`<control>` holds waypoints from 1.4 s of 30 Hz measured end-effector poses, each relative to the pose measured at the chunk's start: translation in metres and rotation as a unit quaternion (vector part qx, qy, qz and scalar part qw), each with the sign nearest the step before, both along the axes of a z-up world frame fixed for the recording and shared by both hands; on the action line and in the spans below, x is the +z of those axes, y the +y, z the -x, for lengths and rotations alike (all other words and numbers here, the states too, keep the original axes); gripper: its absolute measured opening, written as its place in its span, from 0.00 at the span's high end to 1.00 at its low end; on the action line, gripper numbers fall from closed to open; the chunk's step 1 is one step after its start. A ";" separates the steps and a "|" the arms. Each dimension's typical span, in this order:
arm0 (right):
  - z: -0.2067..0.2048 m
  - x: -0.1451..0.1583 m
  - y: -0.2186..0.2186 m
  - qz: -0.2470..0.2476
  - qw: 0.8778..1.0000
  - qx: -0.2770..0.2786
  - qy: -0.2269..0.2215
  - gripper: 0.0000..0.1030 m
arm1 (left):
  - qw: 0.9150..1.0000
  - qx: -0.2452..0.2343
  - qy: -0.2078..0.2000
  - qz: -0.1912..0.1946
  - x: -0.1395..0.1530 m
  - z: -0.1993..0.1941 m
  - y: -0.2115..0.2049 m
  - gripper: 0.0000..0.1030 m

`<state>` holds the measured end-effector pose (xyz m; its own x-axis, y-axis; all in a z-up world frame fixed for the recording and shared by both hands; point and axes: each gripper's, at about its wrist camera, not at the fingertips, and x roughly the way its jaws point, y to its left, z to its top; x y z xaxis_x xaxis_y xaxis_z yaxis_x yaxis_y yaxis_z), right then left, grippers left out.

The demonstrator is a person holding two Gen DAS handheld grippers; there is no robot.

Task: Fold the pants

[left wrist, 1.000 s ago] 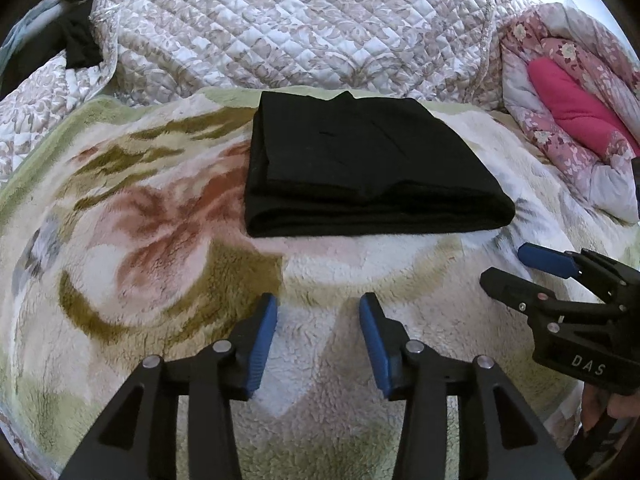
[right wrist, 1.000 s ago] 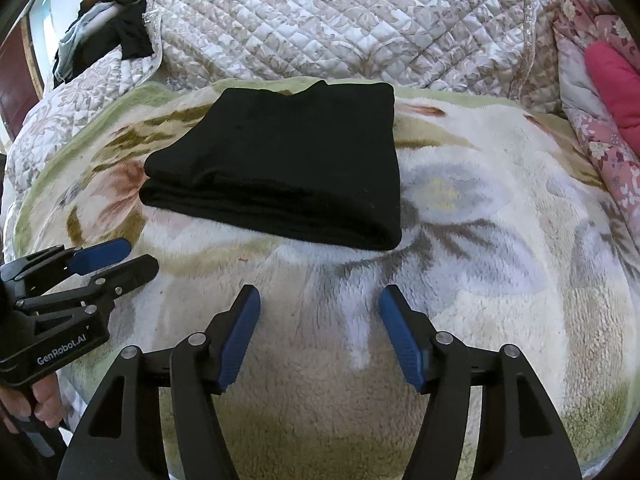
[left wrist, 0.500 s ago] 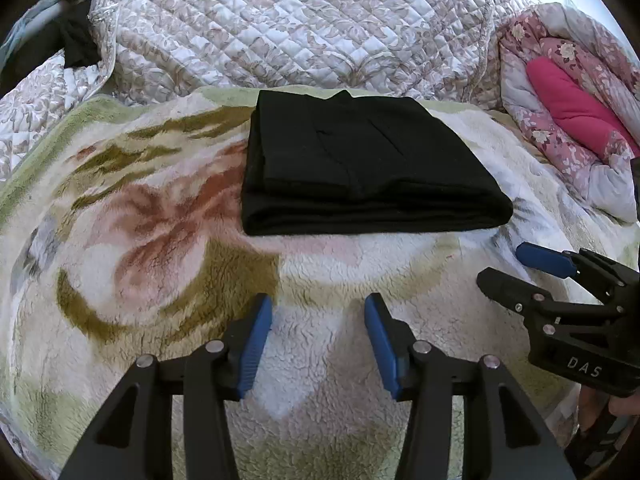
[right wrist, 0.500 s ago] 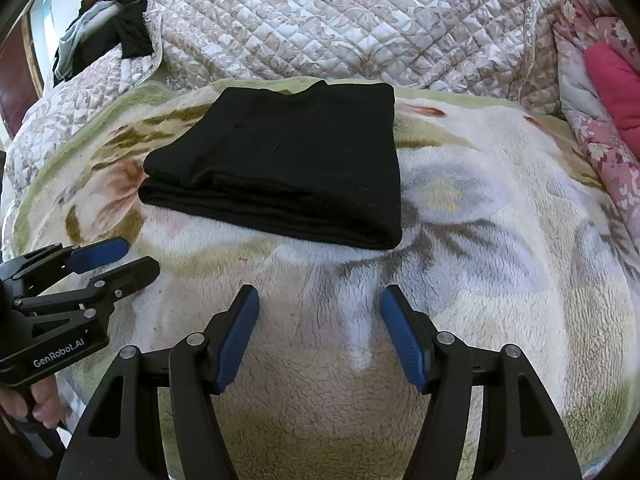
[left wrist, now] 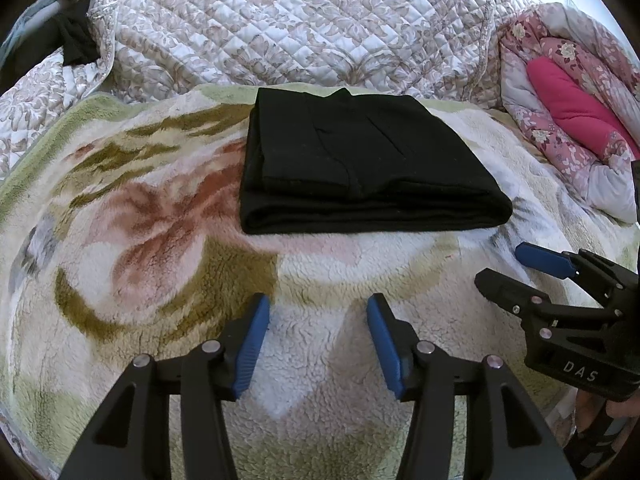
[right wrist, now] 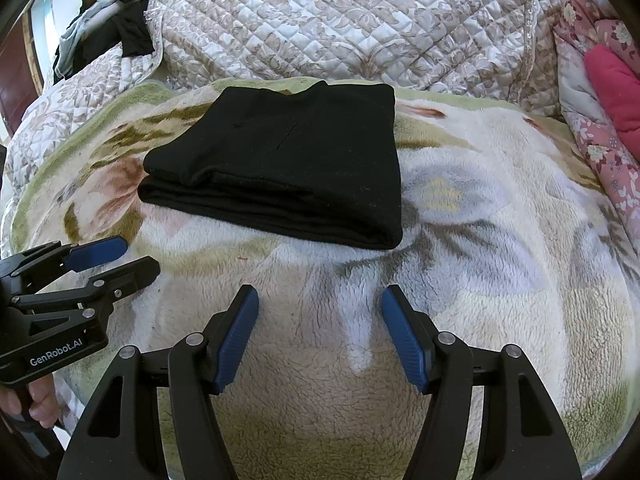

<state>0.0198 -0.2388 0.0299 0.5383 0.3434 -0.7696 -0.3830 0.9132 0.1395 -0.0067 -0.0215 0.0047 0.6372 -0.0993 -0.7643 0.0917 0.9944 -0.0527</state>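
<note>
The black pants [left wrist: 360,164] lie folded into a flat rectangle on the fleece floral blanket [left wrist: 160,240], and show in the right wrist view too [right wrist: 288,164]. My left gripper [left wrist: 318,312] is open and empty, held over the blanket short of the pants' near edge. My right gripper [right wrist: 318,300] is open and empty, also short of the pants. Each gripper shows in the other's view: the right one at the right edge [left wrist: 516,268], the left one at the left edge [right wrist: 128,256].
A quilted bedspread [left wrist: 300,24] rises behind the pants. A pink floral quilt with a magenta pillow [left wrist: 568,92] lies at the right. Dark clothes [right wrist: 116,28] are heaped at the far left. The blanket [right wrist: 500,240] spreads wide to the right of the pants.
Both grippers have drawn back slightly from the pants and opened a little wider. The pants have not moved.
</note>
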 end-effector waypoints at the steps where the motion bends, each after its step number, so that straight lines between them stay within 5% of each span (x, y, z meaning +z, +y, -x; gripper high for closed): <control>1: 0.000 0.000 0.000 0.000 1.000 0.000 0.000 0.37 | 1.000 0.000 0.001 0.001 0.000 0.000 -0.001 0.47; 42: 0.001 0.000 0.001 0.002 1.000 -0.001 -0.002 0.37 | 1.000 -0.002 0.005 0.003 -0.001 -0.001 0.001 0.45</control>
<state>0.0189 -0.2377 0.0297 0.5419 0.3385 -0.7693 -0.3809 0.9148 0.1342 -0.0054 -0.0204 0.0037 0.6284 -0.1064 -0.7706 0.0945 0.9937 -0.0602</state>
